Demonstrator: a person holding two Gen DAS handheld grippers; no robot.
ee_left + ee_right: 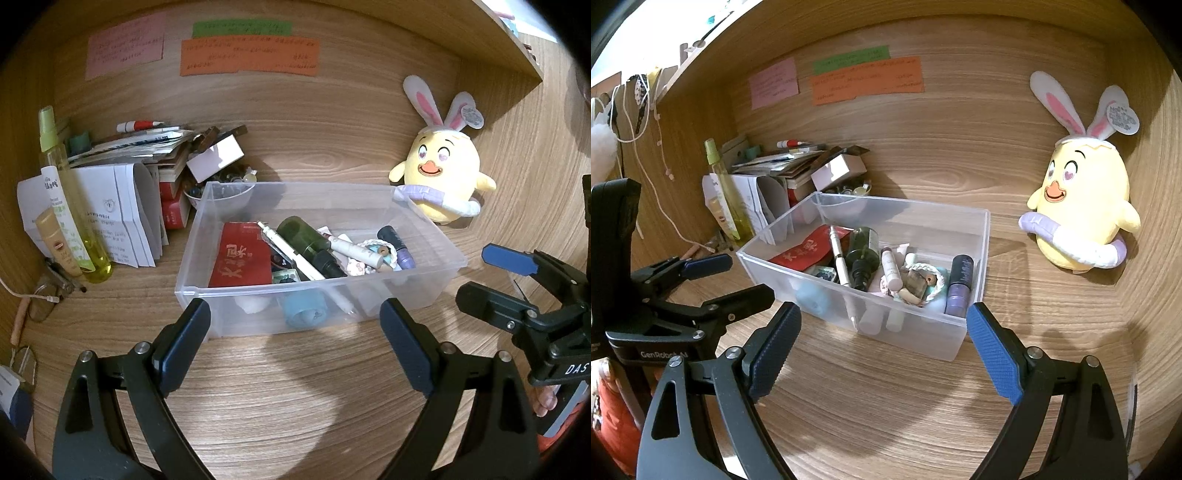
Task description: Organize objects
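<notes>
— What have we got on the desk?

— A clear plastic bin (413,236) sits in the middle of both views on the wooden desktop (295,398), and it's packed. A red packet with gold characters (242,260) lies flat at its left end, a white pen (291,251) slants across it, and a dark green bottle with a black cap (308,240) lies beside that.

— And toward the right end?

— A small white tube (358,249), a braided ring (923,282), and a purple glittery tube with a black cap (958,284) lying against the bin's right wall.

— The grippers?

— Both hover low in the frame, just short of the bin's near wall. The left gripper (295,332) has its jaws spread wide with nothing between them. The right gripper (882,339) is the same, blue pads far apart, gripping nothing. Each shows up at the edge of the other's view.

— Anything outside the bin?

— A yellow chick plush with bunny ears (1082,214) leans against the back panel at right, well apart from the bin. At left, a yellow-green spray bottle (70,206) stands by folded papers (118,206) and a messy stack with a small white box (218,157). Pink, green and orange notes (251,57) are stuck on the panel at the top.
</notes>
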